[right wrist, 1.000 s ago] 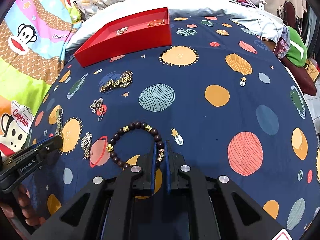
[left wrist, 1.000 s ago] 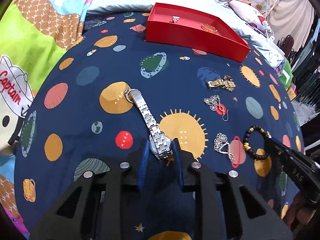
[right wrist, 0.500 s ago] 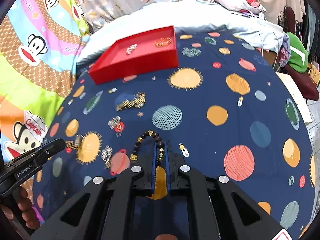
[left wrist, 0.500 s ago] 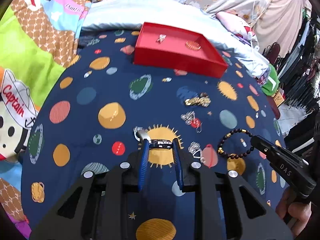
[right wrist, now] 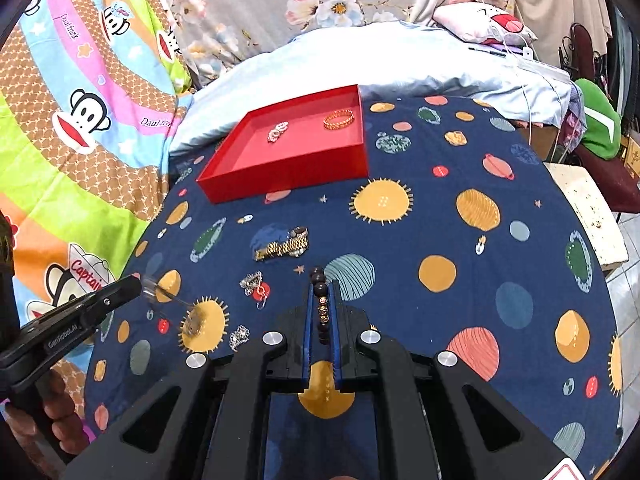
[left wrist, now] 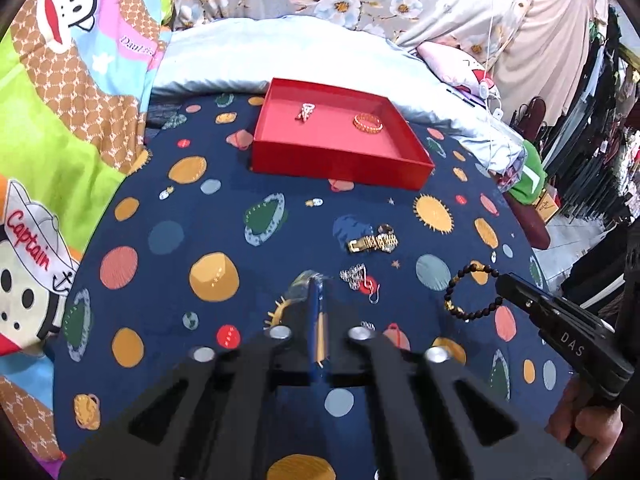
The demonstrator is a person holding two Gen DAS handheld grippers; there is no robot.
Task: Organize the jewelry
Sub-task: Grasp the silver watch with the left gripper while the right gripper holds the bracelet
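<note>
Blue-padded jaws of the left gripper (left wrist: pixel 318 280) have just been closing and now meet almost flush, pinching a thin part of the silver watch (right wrist: pixel 192 322). A second ago they sat wider around the watch as it lay flat; now, in the right wrist view, it dangles from the tip, blurred and clear of the bed sheet (left wrist: pixel 180 236). How much of the band the pads have caught I cannot tell.

The right gripper (right wrist: pixel 324 284) is clamped on the dark beaded bracelet (left wrist: pixel 472 292), as it was a second ago. Several beads are lined up between its pads and the loop hangs free in the air instead of resting on the print.

Both views take in more of the bed than before, so both pieces have been lifted off it together.

At twelve o'clock from the left gripper stands the red tray (left wrist: pixel 340 164), well apart, with a gold bangle (left wrist: pixel 368 123) and a small silver piece (left wrist: pixel 306 111) already inside. Still on the sheet are a gold watch (left wrist: pixel 372 242) at one o'clock, a silver chain with a red charm (left wrist: pixel 358 278) just beside the fingertips, and another silver piece (right wrist: pixel 239 336) nearer in.

Picking up looks done for these two; the carry to the tray is the likely next step. The watch's narrow hold is the weak point, since a swing could slip it out.
</note>
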